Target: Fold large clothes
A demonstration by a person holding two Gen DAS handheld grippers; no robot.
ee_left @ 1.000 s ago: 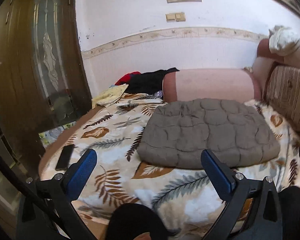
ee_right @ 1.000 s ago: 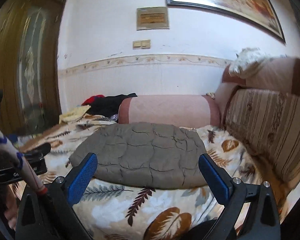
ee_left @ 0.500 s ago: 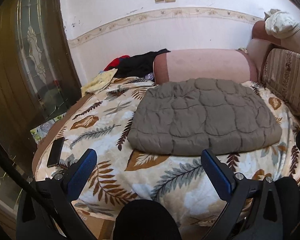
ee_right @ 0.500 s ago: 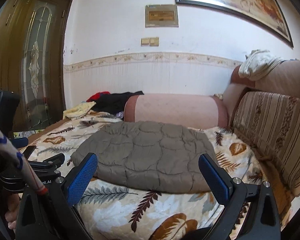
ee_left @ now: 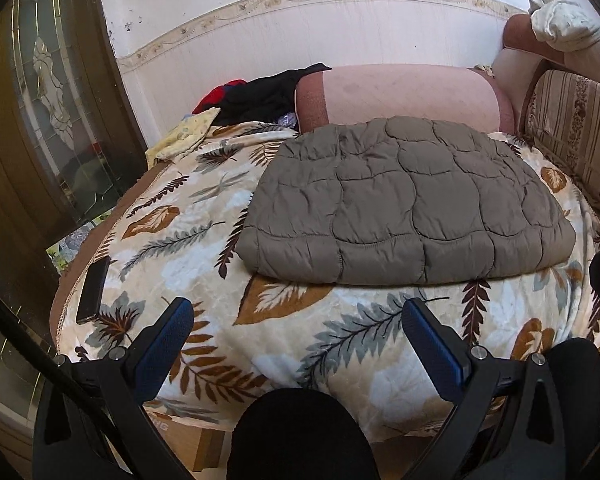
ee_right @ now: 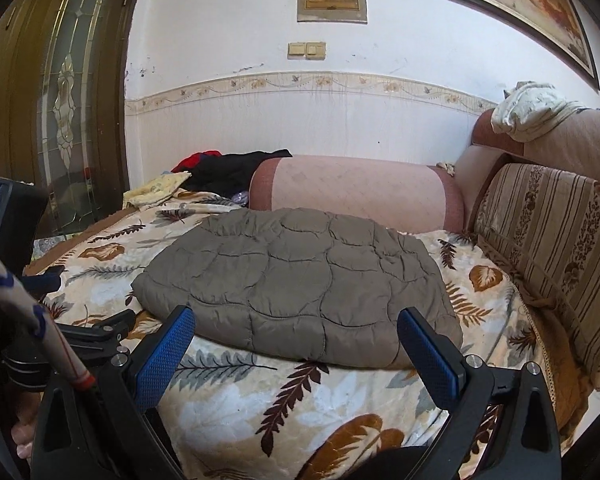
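Note:
A grey-brown quilted jacket (ee_left: 404, 200) lies folded into a flat rectangle on the leaf-patterned blanket (ee_left: 188, 240) of the bed; it also shows in the right wrist view (ee_right: 300, 280). My left gripper (ee_left: 296, 320) is open and empty, held back from the jacket's near edge above the blanket. My right gripper (ee_right: 296, 328) is open and empty, just short of the jacket's near edge. The left gripper's body (ee_right: 92, 336) shows at the left of the right wrist view.
A pink bolster (ee_left: 404, 92) lies behind the jacket. Black, red and yellow clothes (ee_left: 260, 96) are piled at the back left. A black phone (ee_left: 93, 289) lies on the bed's left edge. A striped sofa back (ee_right: 548, 256) bounds the right. A wooden door (ee_left: 40, 120) stands left.
Both grippers have risen and drawn back from the jacket, with the left view tilting down over the bed. The jacket has not moved. Both stay open.

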